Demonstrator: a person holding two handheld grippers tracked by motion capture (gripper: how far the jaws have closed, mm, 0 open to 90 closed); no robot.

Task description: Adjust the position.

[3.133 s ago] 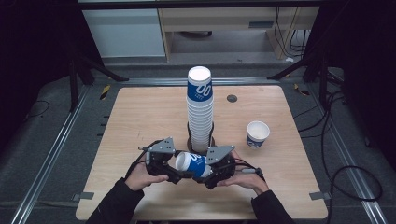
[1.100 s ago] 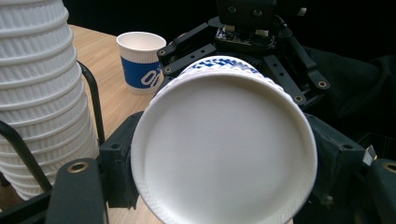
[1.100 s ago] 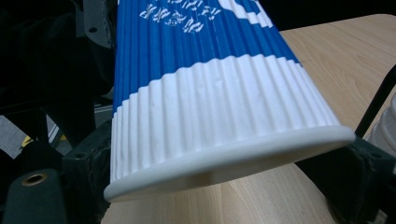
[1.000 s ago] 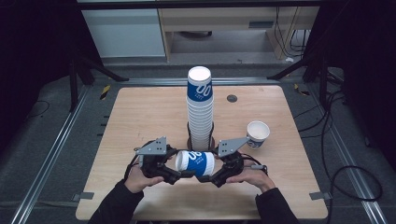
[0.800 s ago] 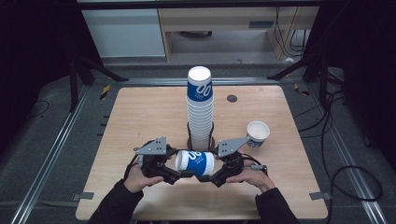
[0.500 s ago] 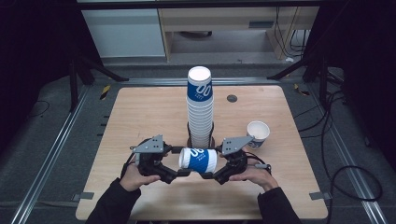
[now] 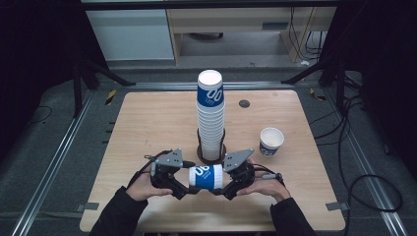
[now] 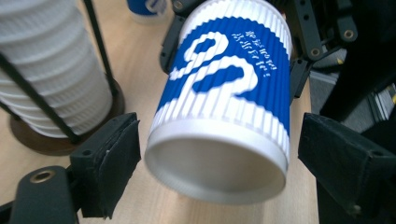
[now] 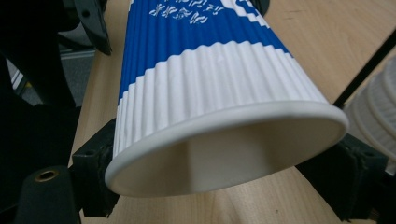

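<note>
A blue-and-white ribbed paper cup (image 7: 206, 177) lies on its side in the air just above the near part of the tabletop (image 7: 147, 118), held between the two hand-held grippers. Its open mouth faces the person's right and its closed base faces the left.

The right hand-held gripper (image 7: 231, 184) has the cup by its rim end: in the right gripper view the two black jaws press against the ribbed wall on either side, just behind the mouth, so this gripper is clamped on the cup and carries it.

The left hand-held gripper (image 7: 183, 183) sits at the base end. Its jaws have just been opening, and in the left gripper view they stand wide, with a clear gap between each pad and the cup's wall; the cup's base lies between them but they do not grip it.

Just beyond the cup, a tall stack of like cups (image 7: 211, 115) stands upside down in a wire holder (image 7: 212, 151) with a round dark base. Farther right, a single cup (image 7: 271, 141) stands upright, well apart from the stack. A small dark disc (image 7: 244, 103) lies near the far edge.
</note>
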